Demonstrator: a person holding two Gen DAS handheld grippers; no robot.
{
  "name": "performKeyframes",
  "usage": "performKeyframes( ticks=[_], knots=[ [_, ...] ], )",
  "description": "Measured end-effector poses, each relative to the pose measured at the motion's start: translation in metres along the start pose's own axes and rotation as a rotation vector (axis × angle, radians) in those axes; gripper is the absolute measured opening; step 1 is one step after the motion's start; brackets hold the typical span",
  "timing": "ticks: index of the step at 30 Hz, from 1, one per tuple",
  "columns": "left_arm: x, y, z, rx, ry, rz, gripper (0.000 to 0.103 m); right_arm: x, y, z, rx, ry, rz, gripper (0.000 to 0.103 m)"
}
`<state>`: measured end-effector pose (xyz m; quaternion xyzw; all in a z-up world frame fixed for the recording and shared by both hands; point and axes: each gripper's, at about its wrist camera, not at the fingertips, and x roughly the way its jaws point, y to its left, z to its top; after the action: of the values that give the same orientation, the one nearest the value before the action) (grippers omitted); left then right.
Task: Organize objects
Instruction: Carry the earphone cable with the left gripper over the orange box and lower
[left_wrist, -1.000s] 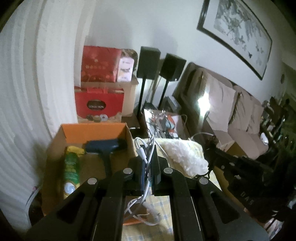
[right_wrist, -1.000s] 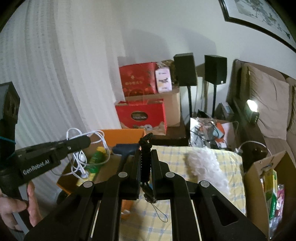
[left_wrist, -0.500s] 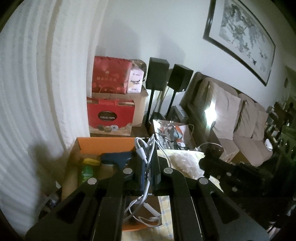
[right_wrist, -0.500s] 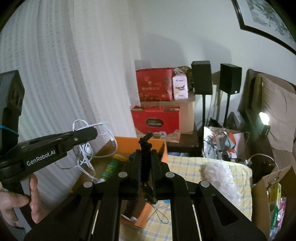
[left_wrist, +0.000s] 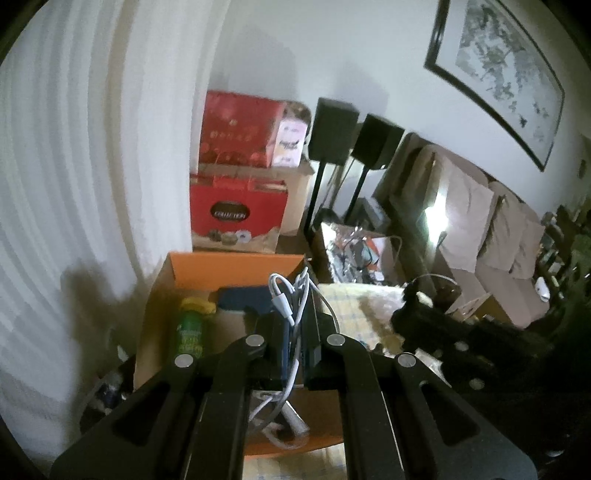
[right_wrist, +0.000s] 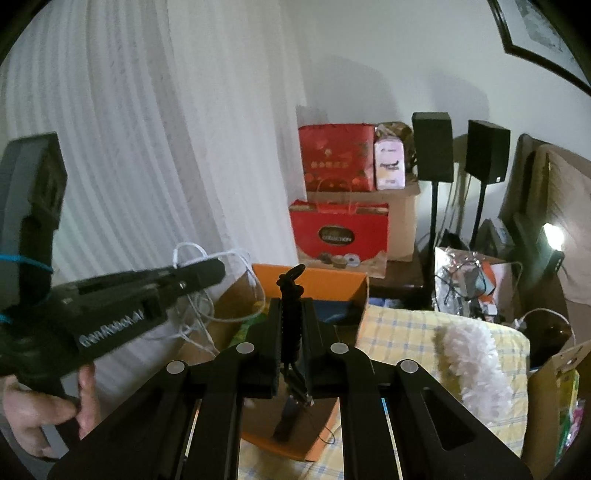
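Note:
My left gripper (left_wrist: 295, 321) is shut on a coiled white cable (left_wrist: 284, 306), which hangs down over an open orange box (left_wrist: 236, 264). In the box lie a green bottle (left_wrist: 190, 332) and a dark blue tool (left_wrist: 243, 301). My right gripper (right_wrist: 291, 306) is shut on a black braided cord (right_wrist: 291, 325), held above the same orange box (right_wrist: 325, 280). In the right wrist view a hand holds the left gripper (right_wrist: 216, 267) at the left, the white cable (right_wrist: 207, 310) dangling from it. The right gripper (left_wrist: 410, 299) appears dark at the right of the left wrist view.
The box sits on a yellow checked cloth (right_wrist: 406, 332) beside a white fluffy duster (right_wrist: 472, 354). A cardboard box (right_wrist: 550, 391) with packets stands at the right. Red gift boxes (right_wrist: 338, 236), two speakers on stands (right_wrist: 432, 151), a sofa (left_wrist: 480, 206) and a white curtain (right_wrist: 147, 147) lie beyond.
Both grippers have swung left, so the room shifts right in each view. The orange box sits more central under them. Both grips stay unchanged.

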<state>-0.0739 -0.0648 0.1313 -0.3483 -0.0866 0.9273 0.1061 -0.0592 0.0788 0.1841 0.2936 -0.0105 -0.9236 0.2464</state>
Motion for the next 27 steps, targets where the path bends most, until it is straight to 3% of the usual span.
performKeyframes(
  ticks=[8,17,27],
  knots=[
    [0.037,0.016,-0.031,-0.017,0.077,0.023,0.005,0.023,-0.001,-0.008,0.013,0.034,0.001,0.008],
    [0.08,0.026,-0.065,-0.011,0.177,0.052,0.005,0.08,-0.016,-0.055,0.044,0.175,-0.02,0.008],
    [0.111,0.036,-0.1,-0.017,0.274,0.075,0.009,0.11,-0.026,-0.085,0.054,0.262,-0.041,0.011]
  ],
)
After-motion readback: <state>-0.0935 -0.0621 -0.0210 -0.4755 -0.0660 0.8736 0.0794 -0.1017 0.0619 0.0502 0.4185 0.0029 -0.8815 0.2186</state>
